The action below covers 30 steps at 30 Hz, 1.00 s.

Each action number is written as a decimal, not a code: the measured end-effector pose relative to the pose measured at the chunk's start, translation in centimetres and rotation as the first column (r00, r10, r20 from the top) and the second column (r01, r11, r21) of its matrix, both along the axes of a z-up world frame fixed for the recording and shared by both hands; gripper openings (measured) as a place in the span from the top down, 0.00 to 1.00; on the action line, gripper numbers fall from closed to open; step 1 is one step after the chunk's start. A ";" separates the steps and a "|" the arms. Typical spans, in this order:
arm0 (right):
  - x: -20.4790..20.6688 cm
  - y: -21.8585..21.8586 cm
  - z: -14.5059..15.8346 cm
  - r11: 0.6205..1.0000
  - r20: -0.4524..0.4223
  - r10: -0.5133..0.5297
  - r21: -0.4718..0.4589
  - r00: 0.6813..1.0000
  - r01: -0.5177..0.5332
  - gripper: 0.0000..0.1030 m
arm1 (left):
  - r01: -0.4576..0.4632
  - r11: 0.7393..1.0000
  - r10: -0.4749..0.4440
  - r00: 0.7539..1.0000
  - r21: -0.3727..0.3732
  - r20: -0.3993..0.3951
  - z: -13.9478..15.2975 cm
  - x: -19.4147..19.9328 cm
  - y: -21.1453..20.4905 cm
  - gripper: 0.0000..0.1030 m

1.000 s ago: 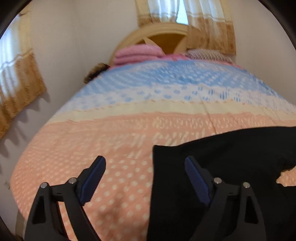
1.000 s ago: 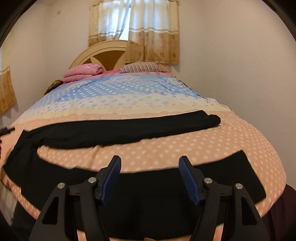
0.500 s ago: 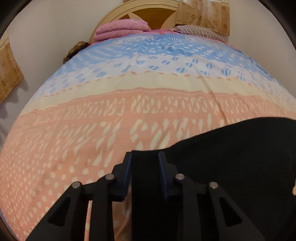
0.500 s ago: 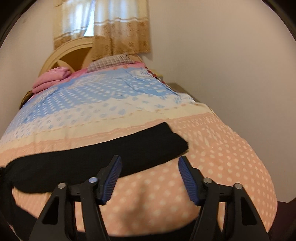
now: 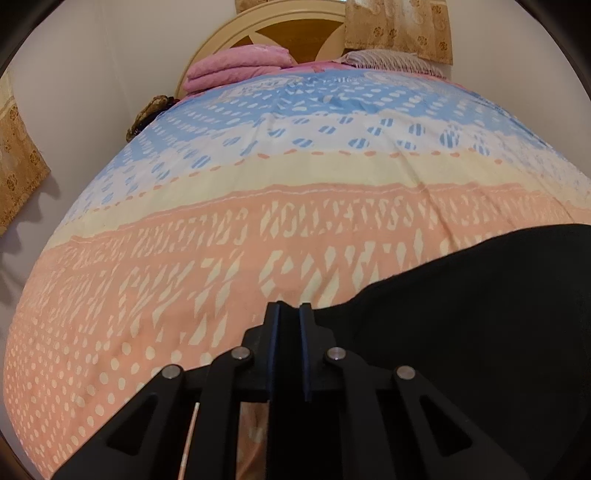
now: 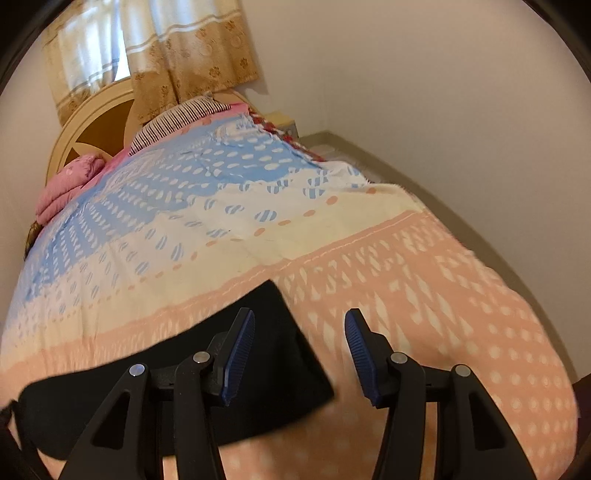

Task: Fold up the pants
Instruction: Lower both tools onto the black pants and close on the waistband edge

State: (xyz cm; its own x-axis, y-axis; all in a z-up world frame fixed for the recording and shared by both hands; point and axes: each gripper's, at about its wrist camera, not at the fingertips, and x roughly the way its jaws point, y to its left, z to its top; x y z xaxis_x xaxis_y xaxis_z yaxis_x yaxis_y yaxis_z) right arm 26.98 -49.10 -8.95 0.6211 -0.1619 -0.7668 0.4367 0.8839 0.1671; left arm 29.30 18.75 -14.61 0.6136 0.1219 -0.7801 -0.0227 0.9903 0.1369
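Left gripper (image 5: 289, 314): we see its jaws drawn nearly together, pinching a corner of the black pants (image 5: 480, 314) between the blue pads; they have just been closing, with the cloth between them.
Right gripper (image 6: 299, 354): we find its jaws standing apart, nothing pressed between the pads. The end of one pant leg lies under and beside its left finger; its right finger hangs over bare bedspread.
Pants: we note black fabric lying flat on the orange band of the bedspread (image 5: 258, 236). In the left wrist view it fills the lower right and runs out of frame. In the right wrist view a leg comes in from the lower left and ends in a squared hem near the gripper.
Bedspread: we log bands of orange, cream and blue with pale spots, covering the whole bed.
Head of bed: we see a rounded cream headboard (image 5: 280, 26), folded pink bedding (image 5: 240, 66) and a striped pillow (image 6: 177, 122) against it.
Room: we note patterned tan curtains (image 6: 192, 48) over a window, and plain pale walls.
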 end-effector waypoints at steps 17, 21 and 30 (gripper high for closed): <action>6.0 1.3 -3.9 0.987 -0.145 0.158 0.011 0.977 -0.158 0.73 | -0.026 1.000 0.027 0.999 0.011 -0.024 -0.7 1.2 0.0 0.88; 5.5 1.8 -3.1 0.987 -0.130 0.159 -0.007 0.979 -0.161 0.94 | 0.007 0.998 -0.006 1.000 0.067 -0.013 -0.2 1.0 -0.7 0.92; 1.7 2.7 1.7 0.984 0.008 0.174 -0.044 0.985 -0.174 0.95 | -0.004 1.000 0.007 0.996 -0.022 0.092 2.7 -0.7 1.0 0.94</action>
